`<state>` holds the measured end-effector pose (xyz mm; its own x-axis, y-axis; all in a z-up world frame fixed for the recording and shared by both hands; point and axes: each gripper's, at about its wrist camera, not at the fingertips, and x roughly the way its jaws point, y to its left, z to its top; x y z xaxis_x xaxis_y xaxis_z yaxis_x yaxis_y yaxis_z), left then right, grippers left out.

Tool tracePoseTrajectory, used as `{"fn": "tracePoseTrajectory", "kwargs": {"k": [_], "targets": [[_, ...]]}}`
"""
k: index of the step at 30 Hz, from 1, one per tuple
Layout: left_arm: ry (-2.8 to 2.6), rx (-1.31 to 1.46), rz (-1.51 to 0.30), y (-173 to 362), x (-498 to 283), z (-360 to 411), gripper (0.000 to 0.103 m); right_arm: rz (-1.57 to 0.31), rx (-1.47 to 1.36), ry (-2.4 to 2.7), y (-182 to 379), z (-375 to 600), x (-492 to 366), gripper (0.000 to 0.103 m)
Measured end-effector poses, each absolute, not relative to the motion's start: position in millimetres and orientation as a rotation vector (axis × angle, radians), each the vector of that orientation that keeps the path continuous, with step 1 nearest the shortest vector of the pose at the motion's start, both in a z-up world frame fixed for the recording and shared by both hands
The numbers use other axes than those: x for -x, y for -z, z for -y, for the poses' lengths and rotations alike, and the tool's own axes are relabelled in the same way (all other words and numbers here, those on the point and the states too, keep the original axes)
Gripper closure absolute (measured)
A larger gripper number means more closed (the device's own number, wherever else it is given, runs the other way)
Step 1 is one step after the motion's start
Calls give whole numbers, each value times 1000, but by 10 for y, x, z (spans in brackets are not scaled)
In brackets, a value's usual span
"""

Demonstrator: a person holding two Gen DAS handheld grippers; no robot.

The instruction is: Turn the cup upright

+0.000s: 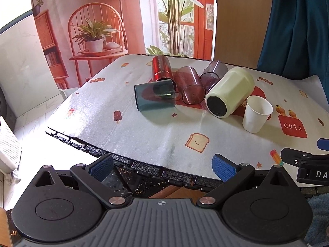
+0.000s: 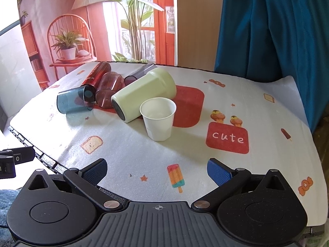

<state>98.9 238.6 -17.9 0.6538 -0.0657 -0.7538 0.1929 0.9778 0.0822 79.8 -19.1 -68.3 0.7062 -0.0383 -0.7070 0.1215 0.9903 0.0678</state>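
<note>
At twelve o'clock lay a pale green plastic tumbler [image 2: 144, 94] touching an upright white paper cup [image 2: 158, 121]; both grippers' fingers [image 2: 95, 171] were spread, and grabbing the tumbler risked toppling that cup.

There are six cups on the table [image 2: 267, 123] in total. Five of them lie on their side: one red metal cup [image 2: 96, 76], one blue transparent cup [image 2: 72, 101], one dark red transparent cup [image 2: 108, 89], one grey transparent cup [image 2: 141, 72] and one pale green cup [image 2: 144, 94]. One white paper cup [image 2: 158, 119] stands upright, its mouth up. In the left wrist view the same six show: red [image 1: 161, 68], blue [image 1: 154, 96], dark red [image 1: 190, 84], grey [image 1: 213, 74], pale green [image 1: 230, 92] and white [image 1: 257, 116]. One printed cloth [image 2: 133, 154] covers the table. Two hand-held grippers are in view, the left one [image 1: 162, 167] and the right one [image 2: 157, 169].
</note>
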Motion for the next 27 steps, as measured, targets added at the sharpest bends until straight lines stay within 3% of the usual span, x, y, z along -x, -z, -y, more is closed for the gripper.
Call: {"fn": "tracePoseTrajectory", "kwargs": {"k": [27], "targets": [[146, -158, -853, 188, -993, -2397, 0, -789, -110, 87, 697, 168, -804, 0]]}}
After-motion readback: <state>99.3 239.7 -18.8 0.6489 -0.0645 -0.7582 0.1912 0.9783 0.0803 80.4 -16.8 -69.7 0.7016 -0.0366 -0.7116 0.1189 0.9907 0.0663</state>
